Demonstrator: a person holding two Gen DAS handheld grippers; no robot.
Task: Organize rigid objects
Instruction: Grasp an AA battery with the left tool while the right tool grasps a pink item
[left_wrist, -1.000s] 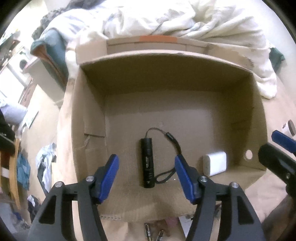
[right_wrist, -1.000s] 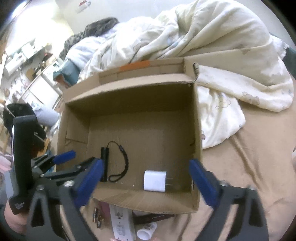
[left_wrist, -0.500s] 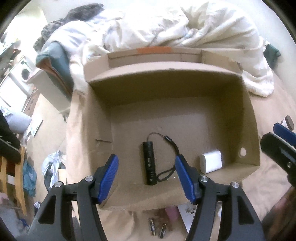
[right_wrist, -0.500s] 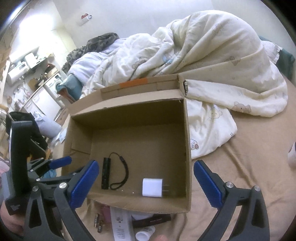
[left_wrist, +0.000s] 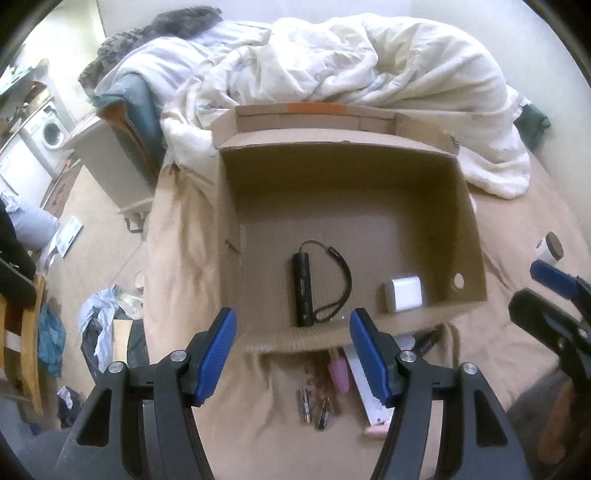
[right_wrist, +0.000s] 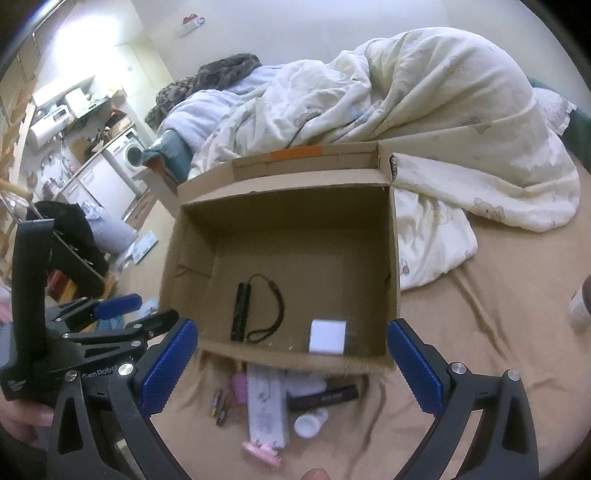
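Note:
An open cardboard box (left_wrist: 469, 236) (right_wrist: 391, 258) sits on the tan bed sheet. Inside lie a black flashlight (left_wrist: 303, 288) (right_wrist: 241, 310) with a wrist strap and a white charger cube (left_wrist: 404, 294) (right_wrist: 327, 336). In front of the box lie two batteries (left_wrist: 312, 404) (right_wrist: 219, 404), a pink item (left_wrist: 339, 373) (right_wrist: 239, 386), a white flat pack (right_wrist: 266, 410), a black tube (right_wrist: 325, 397) and a white cap (right_wrist: 311, 422). My left gripper (left_wrist: 293, 354) is open and empty, just before the box's near wall. My right gripper (right_wrist: 291, 369) is open wide and empty, above the loose items.
A crumpled white duvet (left_wrist: 351, 66) (right_wrist: 424, 110) lies behind and right of the box. A small white jar with a brown lid (left_wrist: 550, 251) stands on the sheet at right. The bed's left edge drops to a cluttered floor (left_wrist: 92, 258).
Both grippers have pulled back and up from the box, so the loose items in front of it have come into view. Both stay open and empty.

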